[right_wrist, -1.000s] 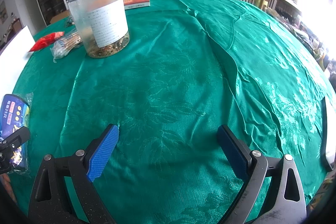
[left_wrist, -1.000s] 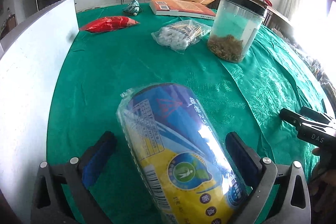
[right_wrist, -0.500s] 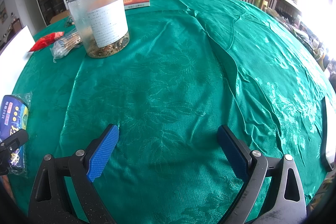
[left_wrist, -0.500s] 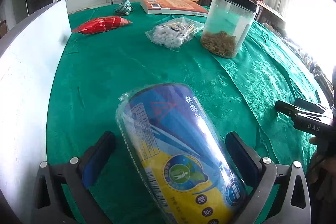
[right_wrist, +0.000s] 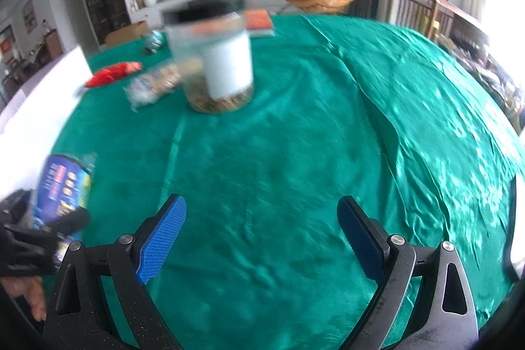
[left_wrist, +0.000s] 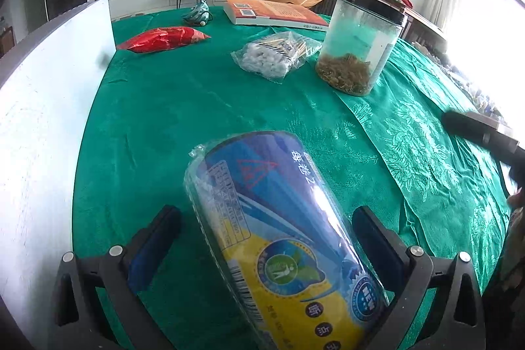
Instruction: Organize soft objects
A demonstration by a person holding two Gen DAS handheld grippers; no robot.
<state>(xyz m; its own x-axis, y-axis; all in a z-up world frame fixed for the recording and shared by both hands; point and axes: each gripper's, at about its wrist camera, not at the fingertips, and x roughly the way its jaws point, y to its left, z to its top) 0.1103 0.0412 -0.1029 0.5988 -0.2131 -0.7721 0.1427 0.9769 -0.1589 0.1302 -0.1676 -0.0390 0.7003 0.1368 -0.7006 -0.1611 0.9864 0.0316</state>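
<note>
A blue and yellow plastic-wrapped roll pack [left_wrist: 279, 238] lies between the wide-apart fingers of my left gripper [left_wrist: 262, 238]; neither pad touches it. It also shows at the left of the right wrist view [right_wrist: 64, 186]. A red snack bag [left_wrist: 164, 38] and a clear bag of cotton swabs [left_wrist: 279, 54] lie farther back on the green cloth. My right gripper [right_wrist: 262, 235] is open and empty above bare cloth, right of the left gripper.
A clear jar with a black lid [left_wrist: 361, 45] stands right of the swab bag. An orange book [left_wrist: 272, 13] and a small teal object [left_wrist: 197, 13] lie at the back. A white board [left_wrist: 42, 120] stands along the left edge. The green cloth [right_wrist: 328, 153] is wrinkled on the right.
The right gripper has swung, its view now blurred, and the jar sits nearer its centre. The left gripper has shifted a little, with the roll pack still between its open fingers.
</note>
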